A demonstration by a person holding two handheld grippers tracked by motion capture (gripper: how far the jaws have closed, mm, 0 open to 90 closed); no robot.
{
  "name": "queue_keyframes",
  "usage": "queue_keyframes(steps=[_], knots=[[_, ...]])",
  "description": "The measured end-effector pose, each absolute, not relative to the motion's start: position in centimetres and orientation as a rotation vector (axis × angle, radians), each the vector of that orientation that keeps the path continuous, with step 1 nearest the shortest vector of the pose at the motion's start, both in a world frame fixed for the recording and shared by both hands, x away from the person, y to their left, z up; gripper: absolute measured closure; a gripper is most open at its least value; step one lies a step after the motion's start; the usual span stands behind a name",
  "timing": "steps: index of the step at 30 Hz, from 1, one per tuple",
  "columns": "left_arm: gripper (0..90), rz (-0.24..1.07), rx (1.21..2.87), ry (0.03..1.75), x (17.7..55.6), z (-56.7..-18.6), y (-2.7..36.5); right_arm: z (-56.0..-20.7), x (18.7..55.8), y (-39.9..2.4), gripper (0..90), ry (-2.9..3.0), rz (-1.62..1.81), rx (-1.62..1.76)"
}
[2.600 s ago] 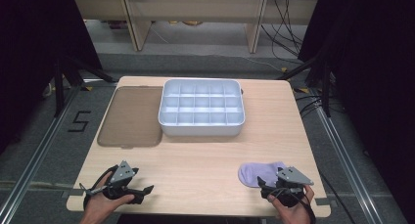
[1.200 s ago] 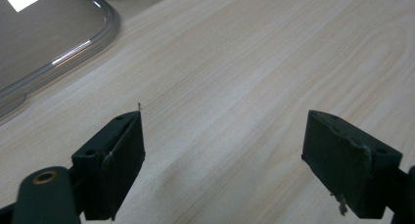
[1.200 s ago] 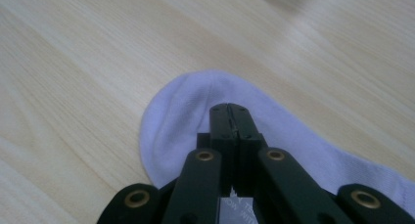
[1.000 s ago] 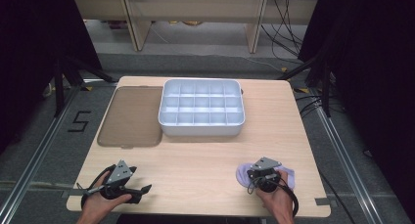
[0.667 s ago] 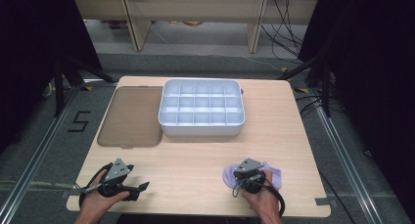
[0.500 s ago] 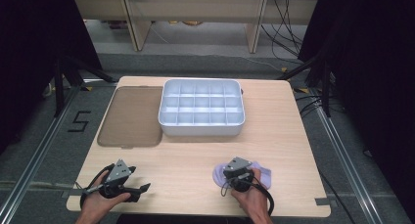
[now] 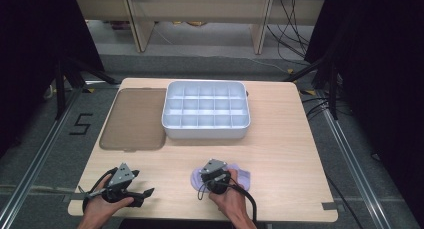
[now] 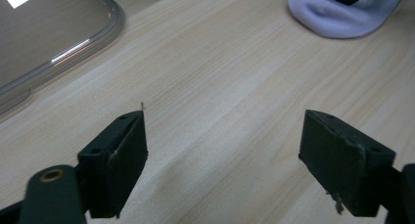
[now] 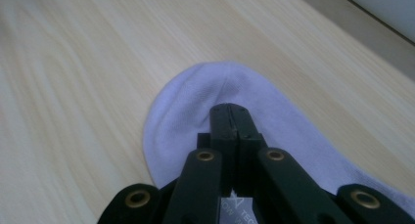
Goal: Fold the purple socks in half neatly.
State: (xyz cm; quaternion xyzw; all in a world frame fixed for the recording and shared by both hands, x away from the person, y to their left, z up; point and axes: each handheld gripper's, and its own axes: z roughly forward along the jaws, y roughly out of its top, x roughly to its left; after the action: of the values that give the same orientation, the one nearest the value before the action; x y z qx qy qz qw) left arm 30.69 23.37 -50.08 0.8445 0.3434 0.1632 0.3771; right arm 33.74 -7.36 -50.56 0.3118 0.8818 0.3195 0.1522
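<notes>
A pale lilac sock lies flat near the table's front edge, right of centre. My right gripper rests on top of it, jaws pressed together, tips pinching a small crease near the sock's rounded end. In the right gripper view the shut jaws sit on the fabric. My left gripper lies at the front left, pointing right, its jaws wide apart over bare wood with nothing between them. The sock lies ahead of it, well apart.
A white compartment tray stands at the back centre of the wooden table. A brown translucent lid lies flat to its left, and its corner shows in the left gripper view. Cables trail from both grippers.
My right gripper has slid left along the front of the table and the sock has come with it. The left gripper has stayed where it was.
</notes>
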Motion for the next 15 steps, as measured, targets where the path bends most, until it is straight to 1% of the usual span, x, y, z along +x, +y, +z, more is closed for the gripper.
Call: queue_keyframes(steps=[6,8,9,11,12,15], knots=[[25.6,0.434,2.146,0.869,30.6,-50.2,23.3,-50.6,33.7,-4.7,90.0,2.582,0.941,0.850],[26.7,0.450,2.167,0.858,30.7,-50.1,23.4,-50.8,33.9,-4.5,90.0,2.580,0.953,0.791],[27.4,0.449,2.165,0.858,30.7,-50.1,23.4,-50.8,33.8,-4.1,90.0,2.580,0.979,0.838],[28.6,0.444,2.161,0.853,30.7,-50.1,23.3,-50.7,33.9,-3.9,90.0,2.593,0.944,0.821],[28.9,0.431,2.150,0.874,30.6,-50.1,23.2,-50.8,34.0,-3.7,90.0,2.581,0.948,0.801],[29.2,0.431,2.147,0.868,30.5,-50.0,23.1,-50.8,33.9,-3.0,90.0,2.601,0.987,0.832]])
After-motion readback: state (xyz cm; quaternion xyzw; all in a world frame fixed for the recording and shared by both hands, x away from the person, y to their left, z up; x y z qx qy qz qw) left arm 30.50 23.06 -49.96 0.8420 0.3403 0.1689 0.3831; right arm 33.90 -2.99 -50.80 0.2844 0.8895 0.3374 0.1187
